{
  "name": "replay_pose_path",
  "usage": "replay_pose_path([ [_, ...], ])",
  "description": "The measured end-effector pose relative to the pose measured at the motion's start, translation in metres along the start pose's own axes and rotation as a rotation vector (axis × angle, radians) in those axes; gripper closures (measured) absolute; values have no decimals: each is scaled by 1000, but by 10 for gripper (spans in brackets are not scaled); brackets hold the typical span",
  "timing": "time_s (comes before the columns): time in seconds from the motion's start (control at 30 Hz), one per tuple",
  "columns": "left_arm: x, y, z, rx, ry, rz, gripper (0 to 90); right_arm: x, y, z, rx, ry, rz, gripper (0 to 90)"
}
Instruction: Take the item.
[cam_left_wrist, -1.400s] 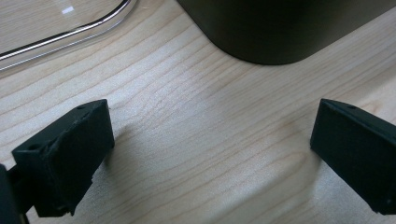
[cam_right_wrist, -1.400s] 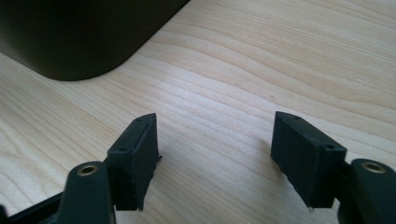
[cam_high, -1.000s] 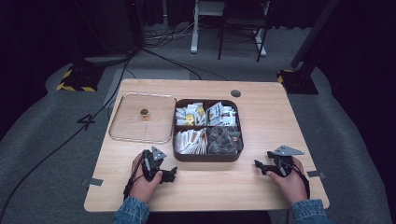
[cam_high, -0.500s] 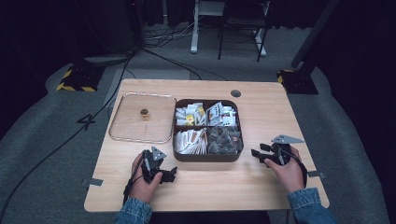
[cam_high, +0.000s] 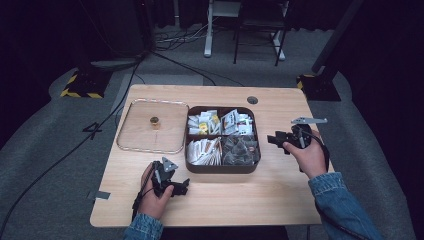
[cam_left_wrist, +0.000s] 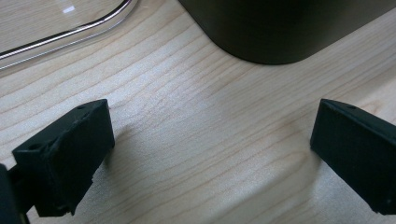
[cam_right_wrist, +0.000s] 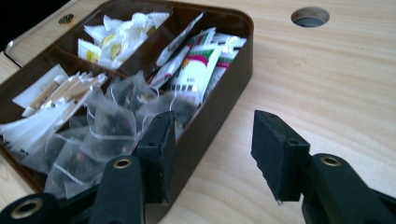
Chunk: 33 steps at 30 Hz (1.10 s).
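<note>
On the wooden table (cam_high: 280, 200), from left to right: one clear lid (cam_high: 152, 131) with one small knob (cam_high: 155, 121), lying flat just beside one brown compartment box (cam_high: 220, 167), four compartments, each stocked with tea bags, too many and too overlapped to count. Near front edge, left gripper (cam_high: 176, 186) resting, jaws wide apart over bare wood, nothing between. Right of box, right gripper (cam_high: 274, 140) raised beside the rim, jaws half apart after just closing, empty, aimed at the mesh pyramid bags (cam_right_wrist: 116, 126) in the near right compartment. Likely risks: near jaw striking the box wall and shoving the box into the lid; pinching several tangled bags or strings at once.
</note>
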<state>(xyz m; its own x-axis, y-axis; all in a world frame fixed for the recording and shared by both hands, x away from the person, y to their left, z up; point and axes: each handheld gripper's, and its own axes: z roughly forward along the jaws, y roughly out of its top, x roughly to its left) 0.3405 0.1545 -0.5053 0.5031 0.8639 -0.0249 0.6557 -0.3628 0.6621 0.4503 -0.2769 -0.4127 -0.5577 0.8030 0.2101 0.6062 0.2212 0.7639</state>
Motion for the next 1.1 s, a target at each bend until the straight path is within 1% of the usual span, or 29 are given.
replay_pose_path([
  [0.2, 0, 0, 0, -1, 1, -3, 0, 2, 17, 10, 0, 25, 21, 505],
  [0.27, 0, 0, 0, -1, 0, -3, 0, 4, 21, 16, 0, 35, 22, 504],
  [0.3, 0, 0, 0, -1, 1, -3, 0, 7, 26, 22, -4, 53, 19, 499],
  [0.33, 0, 0, 0, -1, 0, -3, 0, 7, 26, 22, -4, 53, 19, 499],
  [0.43, 0, 0, 1, -2, 1, -1, 0, 10, 32, 32, 5, 72, 16, 485],
  [0.5, 0, 0, 1, -2, 1, -1, 0, 12, 37, 41, 17, 70, 6, 486],
  [0.53, 0, 0, 1, -2, 1, -1, 0, 15, 41, 50, 27, 70, -4, 486],
  [0.57, 0, 0, 1, -2, 1, -1, 0, 15, 41, 50, 27, 70, -4, 486],
  [0.63, 0, 0, 0, -1, 2, -3, 0, 17, 46, 58, 33, 75, -6, 488],
  [0.87, 0, 0, 0, -2, 2, -4, 0, 20, 60, 84, 39, 104, 30, 509],
  [0.97, 0, 0, 0, -2, 2, -4, 0, 22, 63, 93, 54, 98, 28, 519],
  [1.07, 0, 0, 0, -2, 2, -4, 0, 23, 66, 104, 71, 95, 41, 531],
  [1.1, 0, 0, 0, -2, 2, -4, 0, 23, 66, 104, 71, 95, 41, 531],
])
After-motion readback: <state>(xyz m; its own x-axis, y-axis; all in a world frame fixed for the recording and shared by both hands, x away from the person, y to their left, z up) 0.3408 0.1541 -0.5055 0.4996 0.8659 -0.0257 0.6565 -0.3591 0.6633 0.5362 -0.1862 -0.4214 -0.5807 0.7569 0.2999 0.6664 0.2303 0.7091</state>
